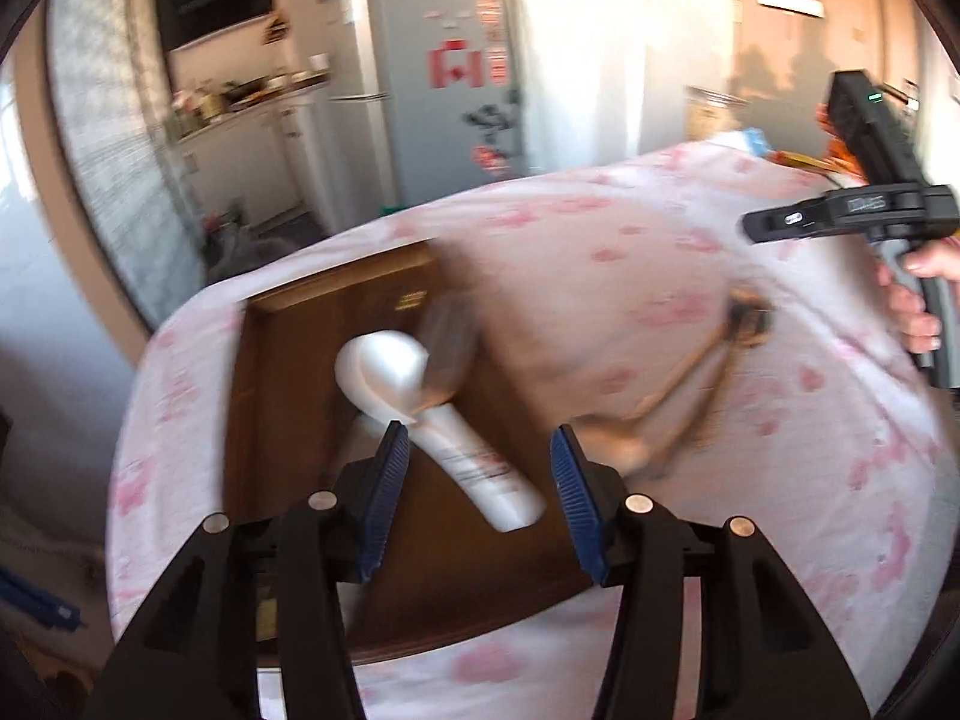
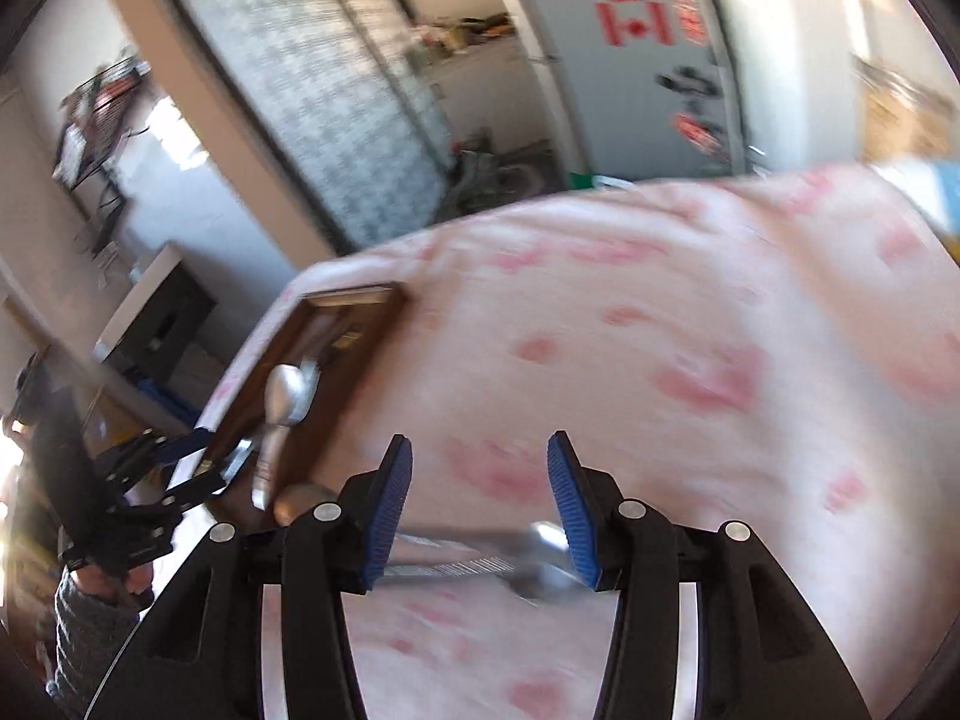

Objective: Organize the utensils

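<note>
Item one, my left gripper (image 1: 480, 450): jaws stand apart, blue pads clear of everything, nothing gripped. It hangs over the near end of the tray (image 1: 288, 360).

Item two, tray: dark brown wood, raised rim, lying on the left part of the table (image 1: 600, 252), which wears a white cloth with pink flowers.

Item three, white spoon (image 1: 432, 426): broad ceramic type, in the tray, bowl toward the far side, handle running toward me and to the right, its end lying between my left pads but touching neither. A blurred metal piece (image 1: 447, 354) lies across its bowl; I cannot tell which kind.

Item four, loose utensils (image 1: 678, 396) on the cloth right of the tray: a metal spoon bowl near the tray's edge and thin handles angling up to the right toward a dark end. Too smeared to count.

Item five, my right gripper (image 2: 480, 456): jaws apart, holding nothing. In its own view a metal utensil (image 2: 480, 558) lies crosswise on the cloth under the pads, blurred; contact cannot be judged. The left view shows this gripper at the table's right side, a hand (image 1: 918, 294) on its handle.
</note>
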